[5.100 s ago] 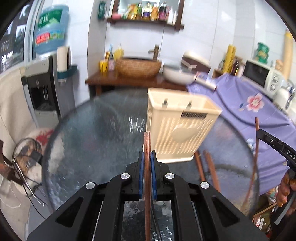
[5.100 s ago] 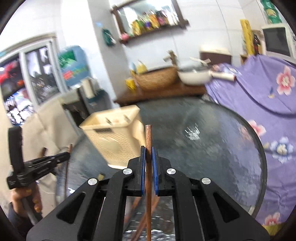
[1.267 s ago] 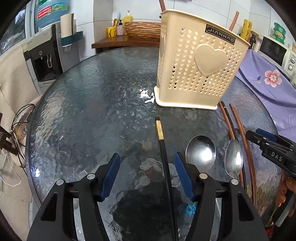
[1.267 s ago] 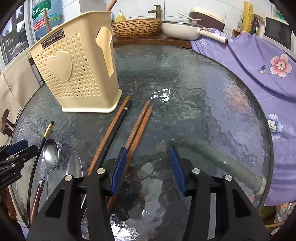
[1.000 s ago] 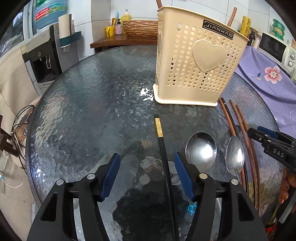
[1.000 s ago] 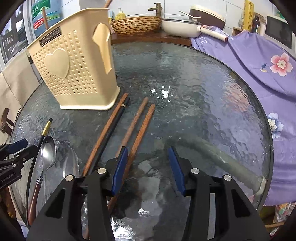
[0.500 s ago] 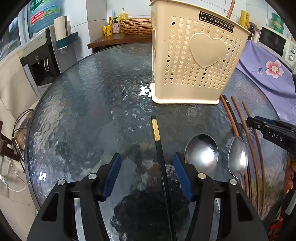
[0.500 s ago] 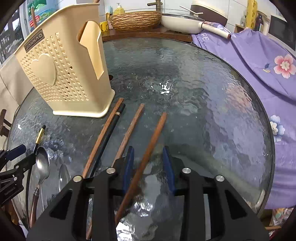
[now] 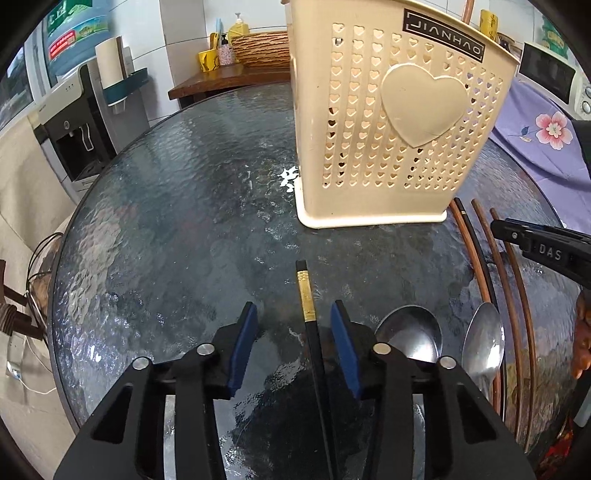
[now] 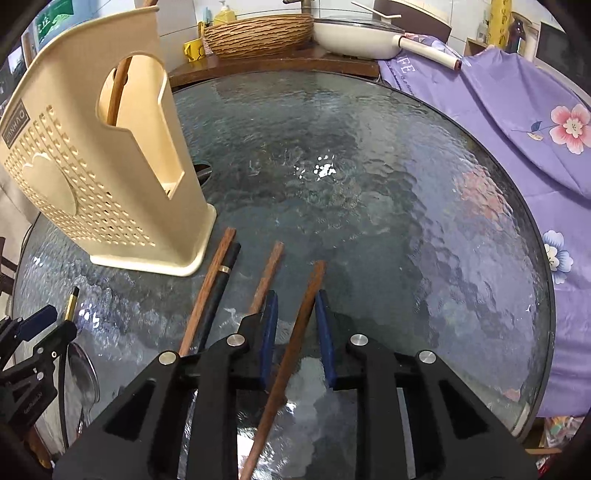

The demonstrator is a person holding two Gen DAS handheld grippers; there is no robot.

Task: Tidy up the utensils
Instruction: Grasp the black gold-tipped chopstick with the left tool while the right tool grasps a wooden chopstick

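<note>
A cream utensil holder [image 9: 391,122] stands on the round glass table [image 9: 177,221]; it also shows in the right wrist view [image 10: 92,162], with a brown chopstick inside. My left gripper [image 9: 293,314] is open, low over the table, its jaws on either side of a black chopstick with a gold band [image 9: 308,306]. My right gripper [image 10: 293,299] is open, its pads straddling a brown wooden chopstick [image 10: 299,325] with gaps on both sides. Two more brown chopsticks [image 10: 207,291] and a black one [image 10: 221,280] lie left of it. Two metal spoons [image 9: 410,336] lie right of my left gripper.
A purple flowered cloth [image 10: 517,110] covers the surface to the right. A wicker basket [image 10: 258,33] and a white pan [image 10: 354,37] sit on a wooden shelf behind the table. A water dispenser [image 9: 74,122] stands at the far left.
Both grippers, earlier shut on brown chopsticks in the air, now sit open low over the table. Over the last second both have narrowed, the right around a brown chopstick, the left around the black one.
</note>
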